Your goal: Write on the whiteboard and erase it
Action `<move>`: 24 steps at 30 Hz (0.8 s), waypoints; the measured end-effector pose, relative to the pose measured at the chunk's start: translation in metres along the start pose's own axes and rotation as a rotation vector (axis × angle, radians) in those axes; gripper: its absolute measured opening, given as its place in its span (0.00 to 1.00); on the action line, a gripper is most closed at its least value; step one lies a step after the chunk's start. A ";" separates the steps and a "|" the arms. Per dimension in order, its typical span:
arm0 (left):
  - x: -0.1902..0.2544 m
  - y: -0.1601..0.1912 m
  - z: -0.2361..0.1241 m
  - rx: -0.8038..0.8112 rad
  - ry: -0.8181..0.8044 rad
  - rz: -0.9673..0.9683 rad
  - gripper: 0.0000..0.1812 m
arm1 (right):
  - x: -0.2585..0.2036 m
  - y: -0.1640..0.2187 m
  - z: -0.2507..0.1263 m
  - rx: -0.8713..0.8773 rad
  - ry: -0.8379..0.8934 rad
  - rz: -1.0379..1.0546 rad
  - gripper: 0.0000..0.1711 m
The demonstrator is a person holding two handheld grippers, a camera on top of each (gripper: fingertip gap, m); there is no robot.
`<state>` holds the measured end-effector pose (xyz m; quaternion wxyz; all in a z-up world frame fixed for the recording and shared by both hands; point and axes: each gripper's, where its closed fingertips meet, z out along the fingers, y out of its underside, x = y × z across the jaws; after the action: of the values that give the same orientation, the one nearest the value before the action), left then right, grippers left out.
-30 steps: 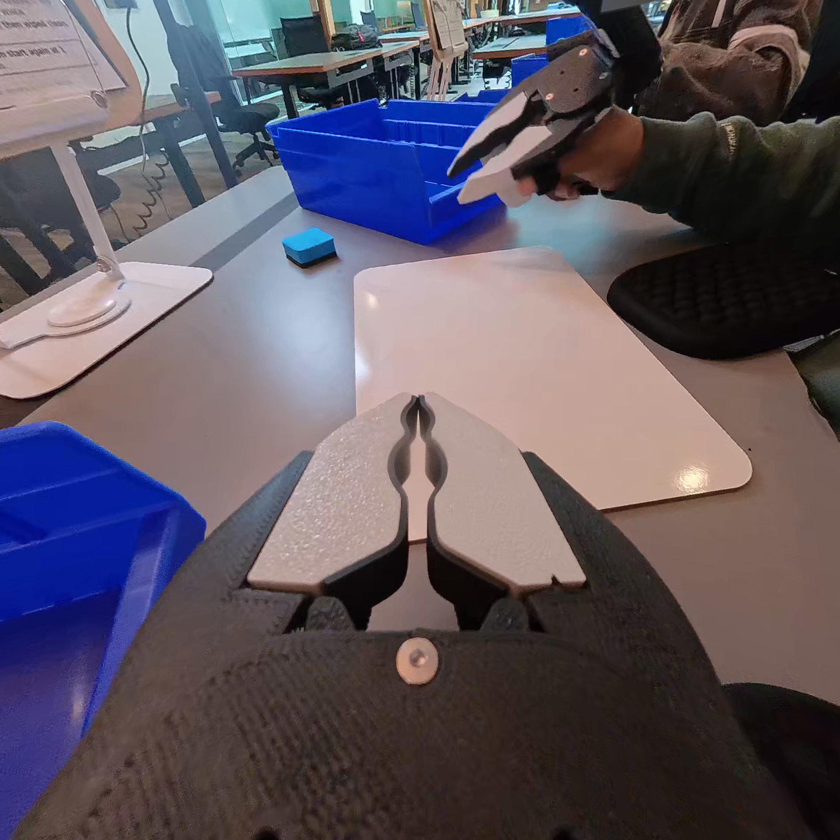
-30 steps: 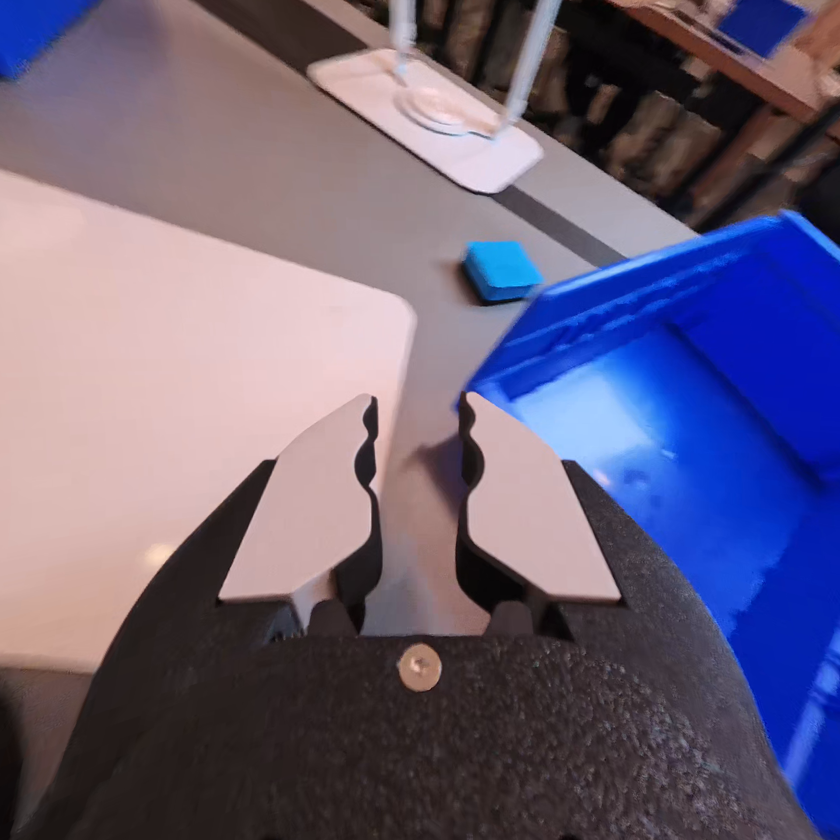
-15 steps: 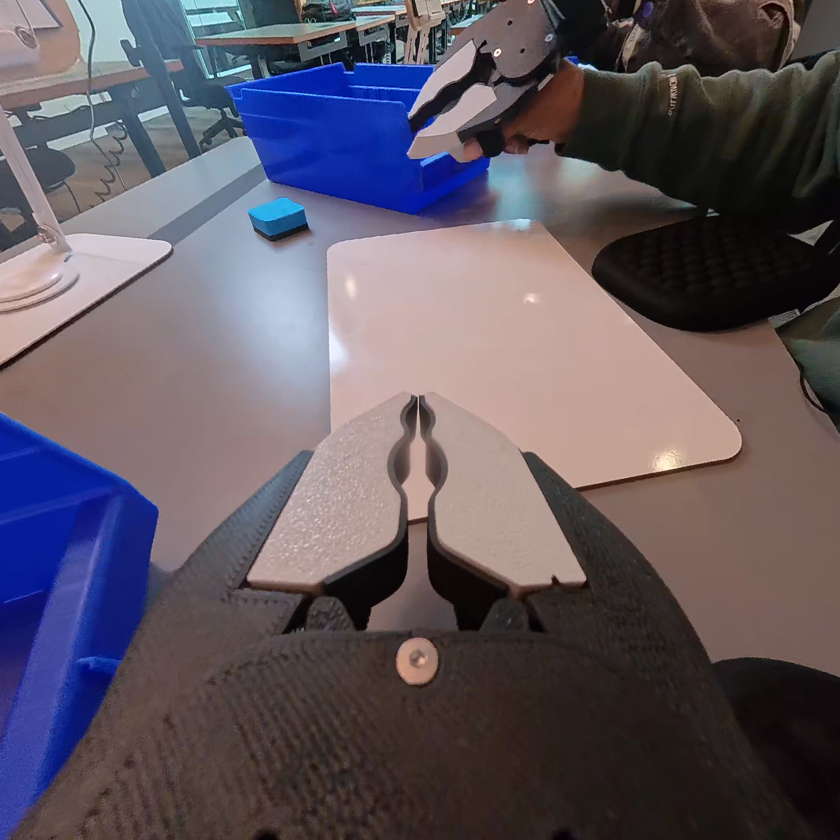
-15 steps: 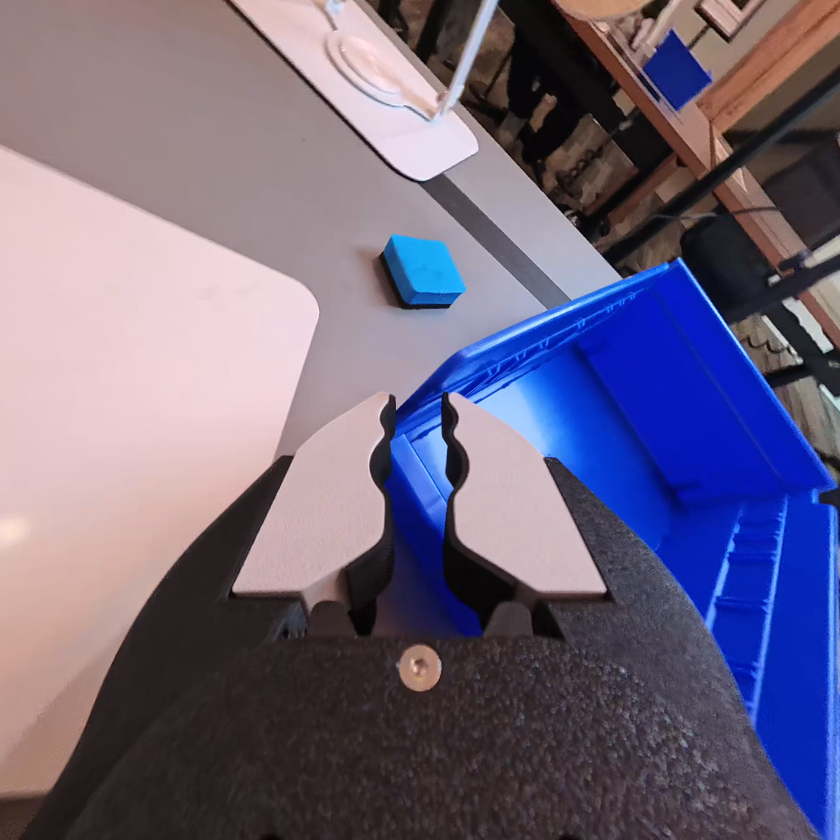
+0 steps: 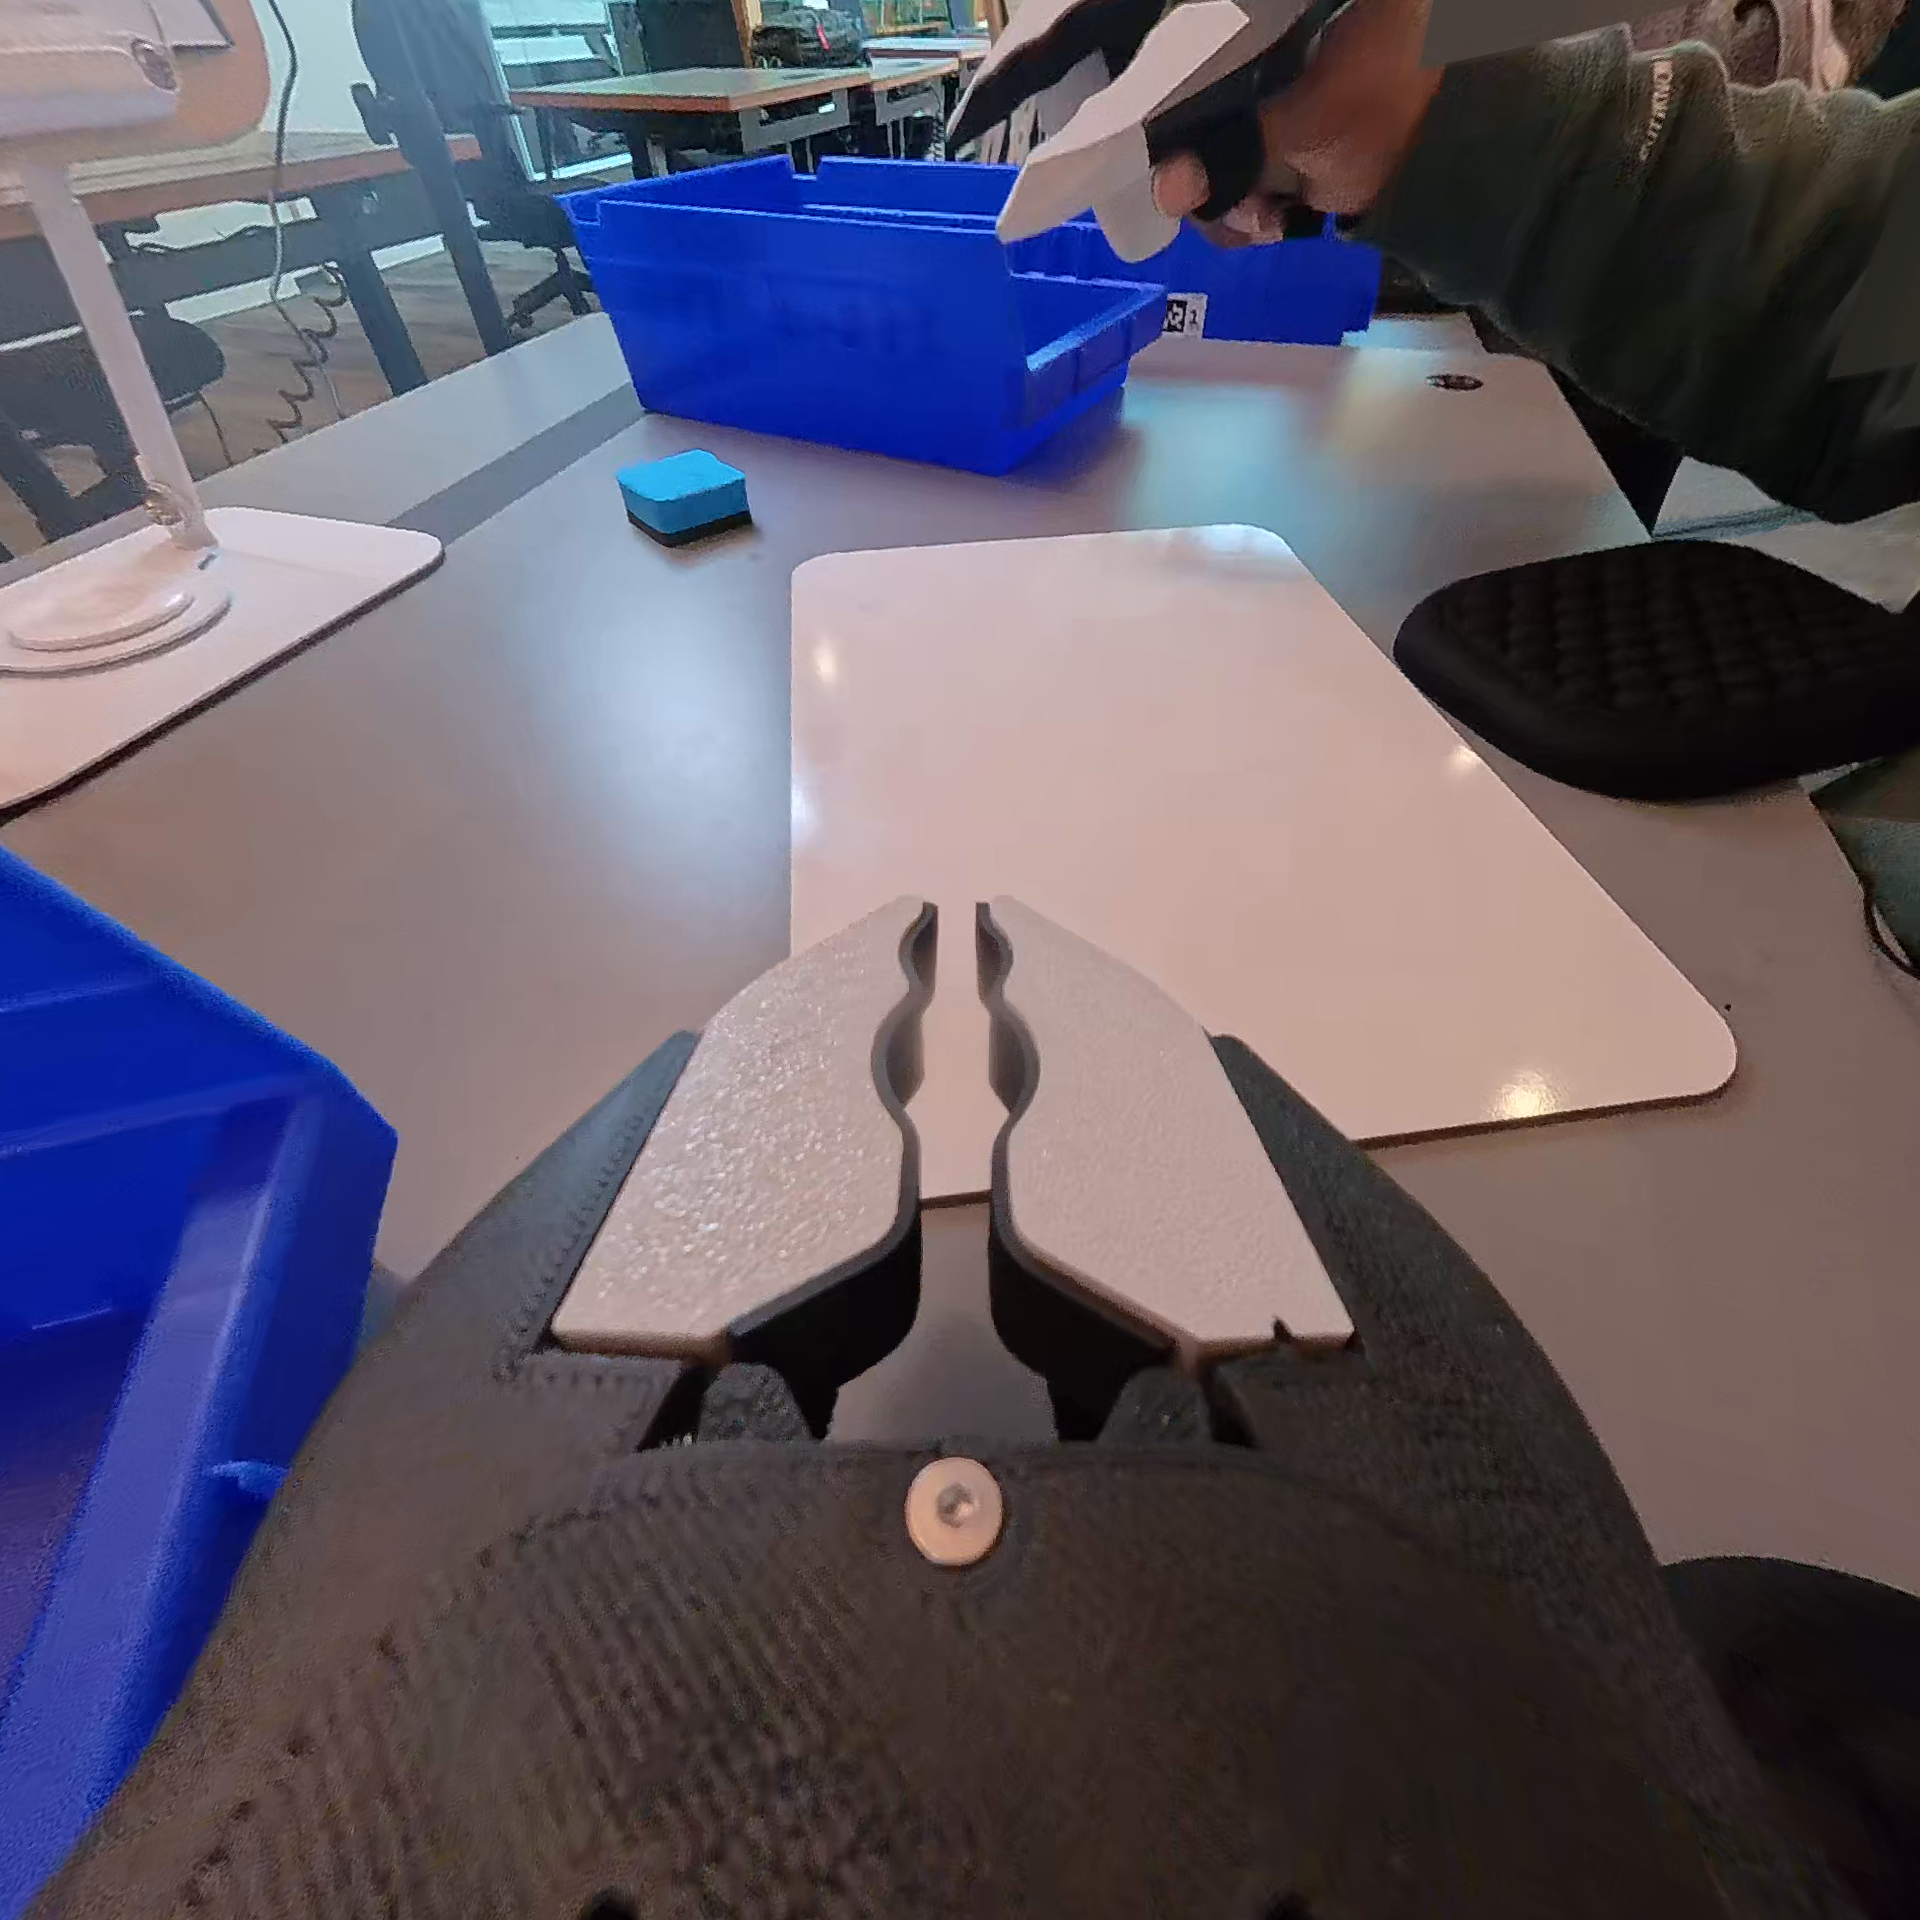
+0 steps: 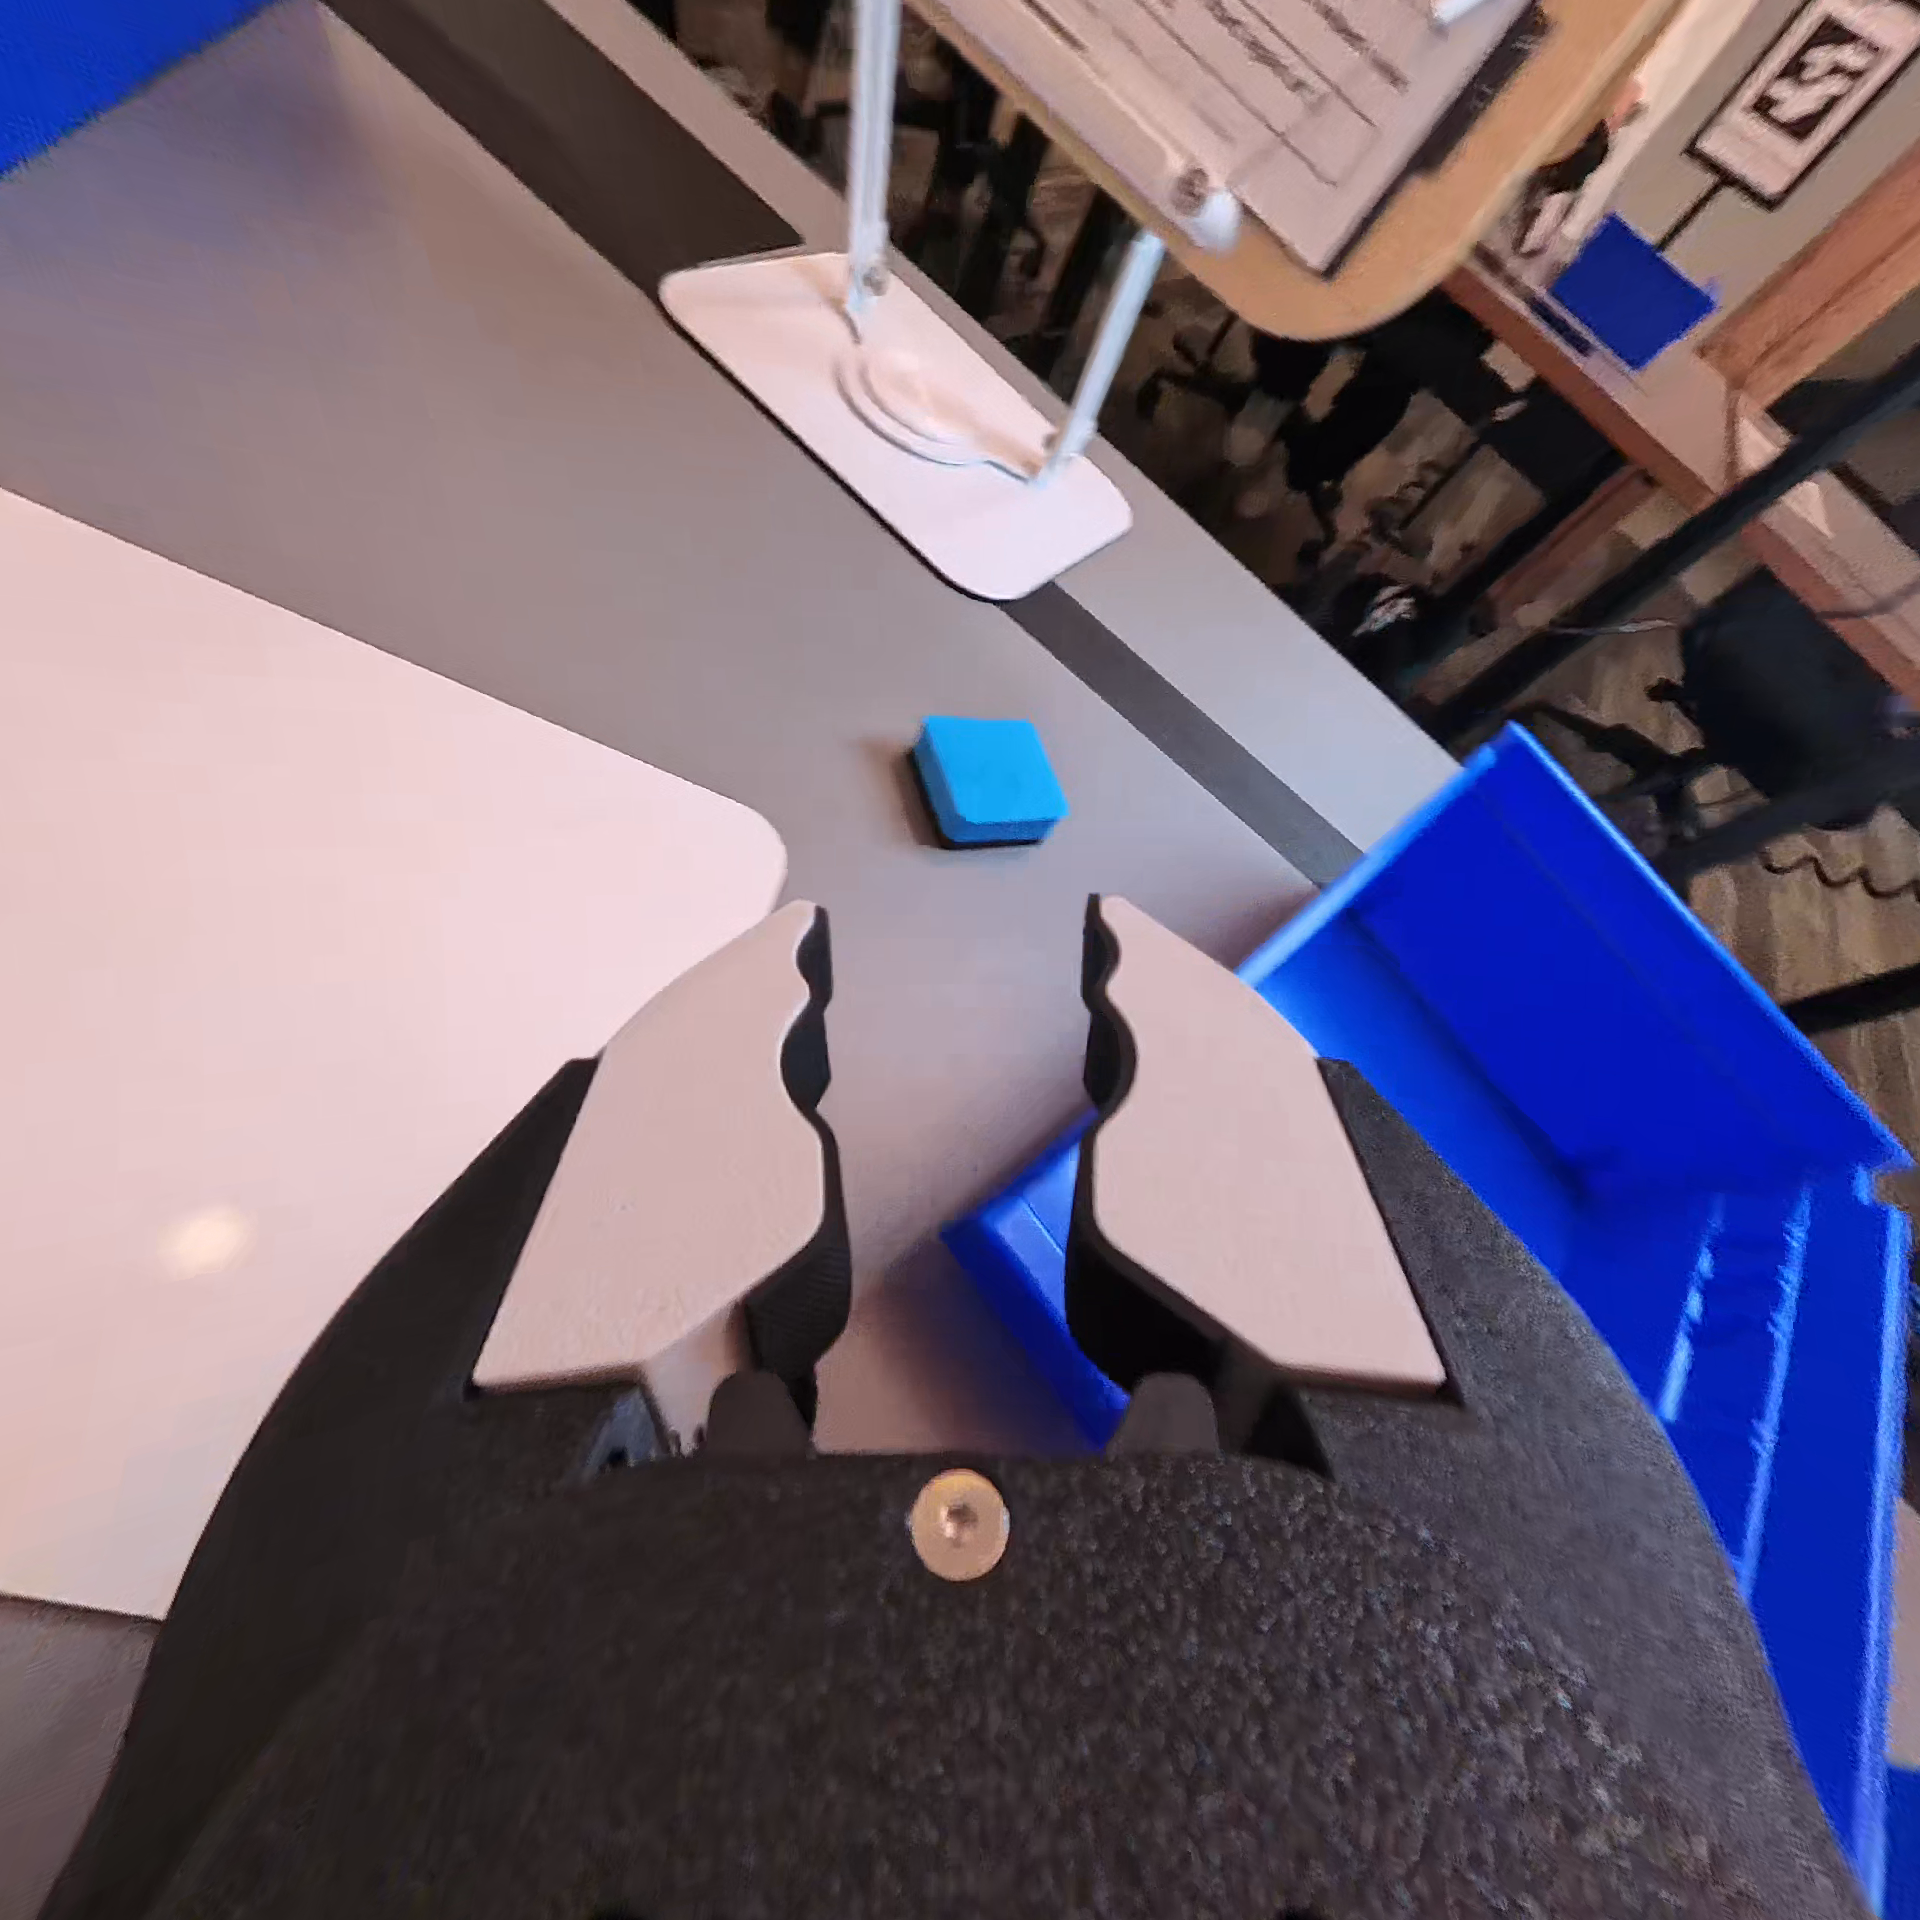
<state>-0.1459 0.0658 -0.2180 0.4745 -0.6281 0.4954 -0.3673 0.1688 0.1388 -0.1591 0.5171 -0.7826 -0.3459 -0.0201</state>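
**Q:** What has changed since the earlier frames?

**A:** My right gripper [image 6: 956,914] has spread: its fingers were a narrow slot half a second ago and now stand clearly apart, holding nothing. My left gripper [image 5: 956,909] has parted slightly, from nearly touching to a thin gap, also empty. In the left wrist view the right gripper [image 5: 1081,135] now sits higher in the frame, above the far blue bin [image 5: 883,312].

**Q:** Where is the whiteboard?

**A:** The whiteboard [image 5: 1195,810] lies flat on the grey table [image 5: 499,831], blank, with no marks visible. My left gripper points along it from over its near edge. In the right wrist view the whiteboard [image 6: 312,883] fills the left side, one rounded corner just left of my right fingertips.

**Q:** And the eraser?

**A:** The blue eraser [image 6: 989,781], with a dark underside, rests on the table ahead of my right gripper, apart from both the whiteboard corner and the bin. The left wrist view shows the eraser [image 5: 684,497] between the bin and a white stand base [image 5: 260,582].

**Q:** Anything else nearby?

**A:** A second blue bin [image 5: 135,1195] sits beside my left gripper. A black mesh pad [image 5: 1683,675] lies at the whiteboard's right. A sleeve [image 5: 1662,239] leads to my right gripper. No marker is visible in either view
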 end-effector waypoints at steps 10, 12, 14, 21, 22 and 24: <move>-0.009 -0.006 -0.008 0.005 -0.081 0.074 0.06 | -0.063 -0.071 0.092 0.007 -0.309 -0.007 0.34; -0.012 -0.007 -0.010 0.005 -0.102 0.085 0.06 | -0.087 -0.099 0.099 0.080 -0.369 -0.046 0.34; -0.017 -0.010 -0.013 0.009 -0.140 0.101 0.06 | -0.113 -0.122 0.104 0.121 -0.411 -0.105 0.35; -0.104 -0.060 -0.110 -0.157 -0.615 0.169 0.05 | -0.167 -0.153 0.084 0.245 -0.504 -0.172 0.34; -0.118 -0.058 -0.125 -0.251 -0.622 0.114 0.06 | -0.169 -0.148 0.079 0.247 -0.508 -0.173 0.34; -0.145 -0.040 -0.147 -0.489 -0.586 -0.016 0.09 | -0.168 -0.135 0.070 0.239 -0.510 -0.172 0.33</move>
<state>-0.3066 0.1746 -0.1375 0.4295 -0.8049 0.4069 -0.0468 -0.0580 0.1396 -0.1496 0.4987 -0.6637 -0.5296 0.1743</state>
